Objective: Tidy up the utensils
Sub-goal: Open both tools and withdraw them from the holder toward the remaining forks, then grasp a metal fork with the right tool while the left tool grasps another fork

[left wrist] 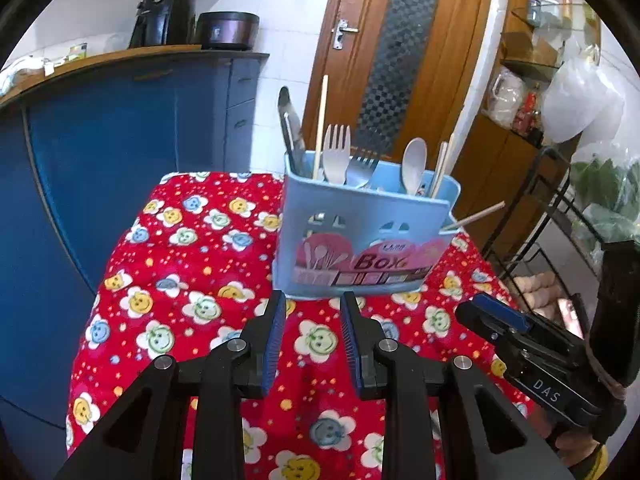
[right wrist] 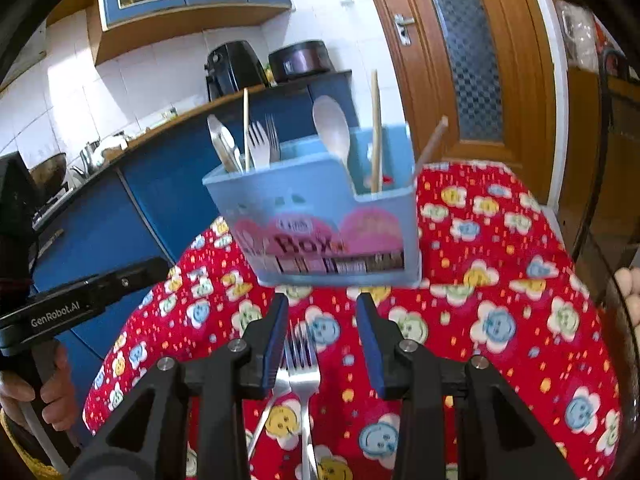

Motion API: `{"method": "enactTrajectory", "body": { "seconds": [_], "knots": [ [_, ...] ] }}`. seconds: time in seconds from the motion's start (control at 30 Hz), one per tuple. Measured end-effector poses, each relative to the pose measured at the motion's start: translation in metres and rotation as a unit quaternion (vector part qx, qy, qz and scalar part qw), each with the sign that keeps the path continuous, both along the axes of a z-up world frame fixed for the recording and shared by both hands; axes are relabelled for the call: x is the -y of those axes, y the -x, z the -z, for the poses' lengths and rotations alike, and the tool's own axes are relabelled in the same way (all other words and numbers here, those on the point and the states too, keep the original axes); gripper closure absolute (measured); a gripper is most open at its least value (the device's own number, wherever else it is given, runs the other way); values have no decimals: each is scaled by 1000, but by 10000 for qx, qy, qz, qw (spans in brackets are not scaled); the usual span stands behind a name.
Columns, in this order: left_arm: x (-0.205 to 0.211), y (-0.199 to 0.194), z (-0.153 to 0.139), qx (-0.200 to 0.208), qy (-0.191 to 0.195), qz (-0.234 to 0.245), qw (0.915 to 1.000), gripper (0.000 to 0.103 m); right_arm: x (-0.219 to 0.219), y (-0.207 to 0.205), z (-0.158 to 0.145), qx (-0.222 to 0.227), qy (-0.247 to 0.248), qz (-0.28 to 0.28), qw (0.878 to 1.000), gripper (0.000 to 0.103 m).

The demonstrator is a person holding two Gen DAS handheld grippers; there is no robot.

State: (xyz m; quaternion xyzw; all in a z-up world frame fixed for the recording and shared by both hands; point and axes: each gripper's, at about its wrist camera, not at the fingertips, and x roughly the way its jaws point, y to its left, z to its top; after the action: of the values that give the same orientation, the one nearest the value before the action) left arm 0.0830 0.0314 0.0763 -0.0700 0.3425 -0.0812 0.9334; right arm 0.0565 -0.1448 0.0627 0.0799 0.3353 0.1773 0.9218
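Blue utensil box (left wrist: 362,236) upright on desk (left wrist: 180,264) with red smiley-flower cloth, just ahead of both sets of jaws. Holds tongs (left wrist: 290,128), white plastic fork (left wrist: 336,152), metal fork (left wrist: 362,168), spoon (left wrist: 413,164), chopsticks (left wrist: 321,124). Left gripper (left wrist: 313,312) jaws parted, empty. Right gripper (right wrist: 322,312) jaws parted, not clamping; loose steel fork (right wrist: 302,364) flat on cloth between them, tines toward box, touching left pad or not unclear.

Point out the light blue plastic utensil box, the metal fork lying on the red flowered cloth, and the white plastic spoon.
Light blue plastic utensil box (left wrist: 360,236): left wrist view, front wall.
Metal fork (right wrist: 302,364): right wrist view, base of the tines.
White plastic spoon (left wrist: 413,160): left wrist view, bowl.
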Motion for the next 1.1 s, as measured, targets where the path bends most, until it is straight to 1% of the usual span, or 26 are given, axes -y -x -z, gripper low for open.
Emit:
{"method": "enactTrajectory", "body": {
  "seconds": [0.1, 0.33, 0.47, 0.73, 0.87, 1.0, 1.1],
  "knots": [
    [1, 3, 6, -62, -65, -25, 10000, 75, -4, 1, 9, -184, 68, -82, 9998, 65],
    [-4, 5, 23, -280, 5, -90, 9996, 75, -12, -1, 30, -656, 163, -334, 9972, 61],
    [-7, 6, 31, -361, 22, -138, 9993, 75, -19, -3, 42, -890, 296, -481, 9944, 61],
    [-11, 7, 40, -460, 72, -183, 9987, 75, -28, -10, 56, -1088, 532, -605, 9908, 61],
    [-13, 6, 42, -492, 100, -188, 9986, 75, -32, -14, 57, -1109, 665, -687, 9892, 61],
    [-14, 6, 44, -518, 145, -199, 9984, 75, -40, -17, 57, -1072, 921, -850, 9863, 59],
    [-15, 5, 46, -537, 174, -210, 9982, 75, -42, -19, 58, -1072, 950, -924, 9854, 59]
  ]
}}
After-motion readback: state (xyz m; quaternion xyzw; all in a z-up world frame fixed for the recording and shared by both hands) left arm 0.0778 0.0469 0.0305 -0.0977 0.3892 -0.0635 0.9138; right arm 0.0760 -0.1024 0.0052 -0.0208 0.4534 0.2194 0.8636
